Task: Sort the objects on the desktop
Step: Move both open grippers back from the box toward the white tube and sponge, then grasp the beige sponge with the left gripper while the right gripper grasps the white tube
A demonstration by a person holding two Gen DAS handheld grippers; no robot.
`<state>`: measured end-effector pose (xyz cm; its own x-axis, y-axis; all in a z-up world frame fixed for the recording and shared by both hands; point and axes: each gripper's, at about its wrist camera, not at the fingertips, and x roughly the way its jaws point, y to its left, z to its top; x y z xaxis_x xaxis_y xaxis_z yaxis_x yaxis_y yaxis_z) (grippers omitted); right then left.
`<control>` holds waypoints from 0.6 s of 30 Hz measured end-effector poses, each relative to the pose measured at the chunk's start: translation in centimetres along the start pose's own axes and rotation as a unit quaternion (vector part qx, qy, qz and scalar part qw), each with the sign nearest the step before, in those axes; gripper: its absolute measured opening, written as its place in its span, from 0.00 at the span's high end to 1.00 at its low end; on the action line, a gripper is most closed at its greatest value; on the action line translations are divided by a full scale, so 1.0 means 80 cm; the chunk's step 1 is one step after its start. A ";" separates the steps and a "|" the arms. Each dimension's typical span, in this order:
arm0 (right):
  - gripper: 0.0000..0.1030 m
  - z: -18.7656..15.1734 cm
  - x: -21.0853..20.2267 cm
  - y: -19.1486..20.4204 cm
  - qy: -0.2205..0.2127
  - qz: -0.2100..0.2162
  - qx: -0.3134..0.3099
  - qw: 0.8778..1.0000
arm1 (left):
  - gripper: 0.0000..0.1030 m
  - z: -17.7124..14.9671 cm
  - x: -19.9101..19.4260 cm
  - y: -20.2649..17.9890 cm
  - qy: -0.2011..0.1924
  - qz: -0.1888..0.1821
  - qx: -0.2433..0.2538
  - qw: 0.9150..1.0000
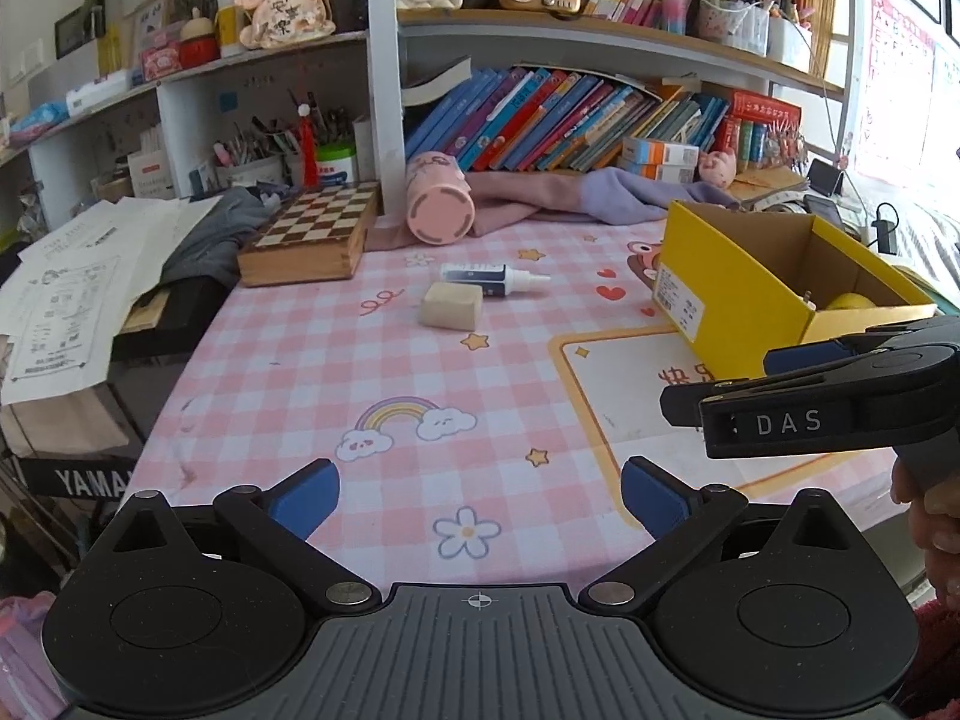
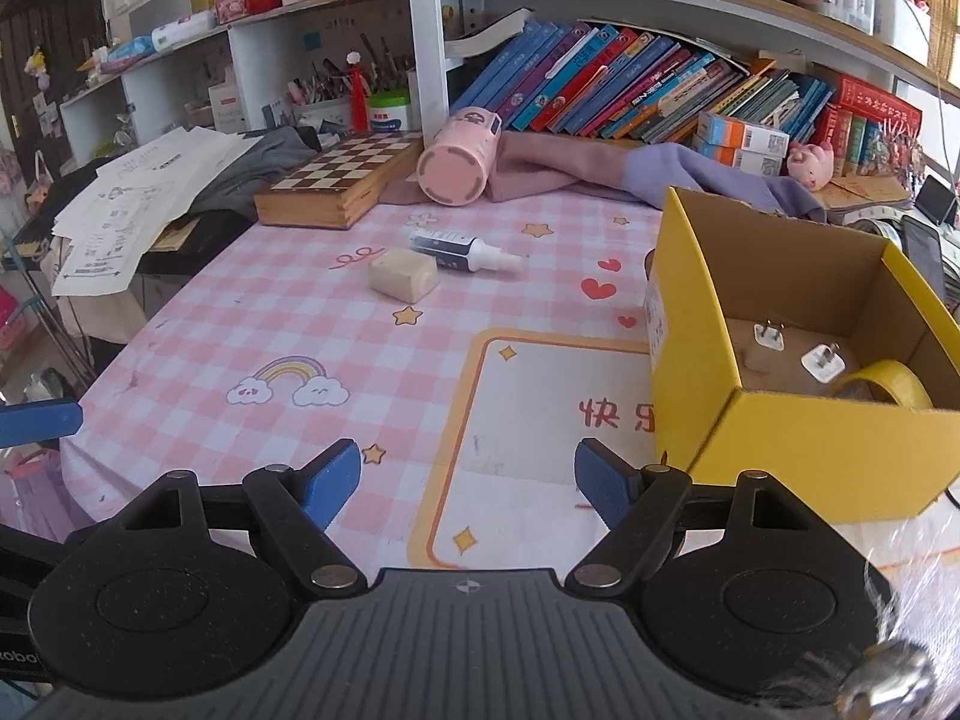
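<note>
On the pink checked tabletop (image 2: 252, 324), eraser block (image 2: 402, 280) touching small bottle (image 2: 459, 249) mid-table, yellow box (image 2: 774, 420) at right holding two plugs and tape; left claw (image 1: 480, 501) and right claw (image 2: 468, 483) both wide, empty, hovering near edge.

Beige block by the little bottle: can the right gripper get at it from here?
Probably yes. The right gripper is open and empty, with bare checked cloth up to the beige block. The yellow box stands off to the side.
</note>
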<state>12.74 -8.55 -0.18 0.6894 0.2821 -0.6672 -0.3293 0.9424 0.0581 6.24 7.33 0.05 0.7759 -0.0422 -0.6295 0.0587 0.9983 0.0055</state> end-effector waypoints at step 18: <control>0.25 0.065 0.084 -0.022 0.018 -0.008 0.003 1.000 | 0.01 0.049 0.089 0.007 0.014 -0.022 -0.004 1.000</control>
<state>21.33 -7.40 -0.92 0.6706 0.2612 -0.6943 -0.3157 0.9475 0.0515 14.28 7.44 -1.42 0.7548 -0.0845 -0.6505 0.0869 0.9958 -0.0285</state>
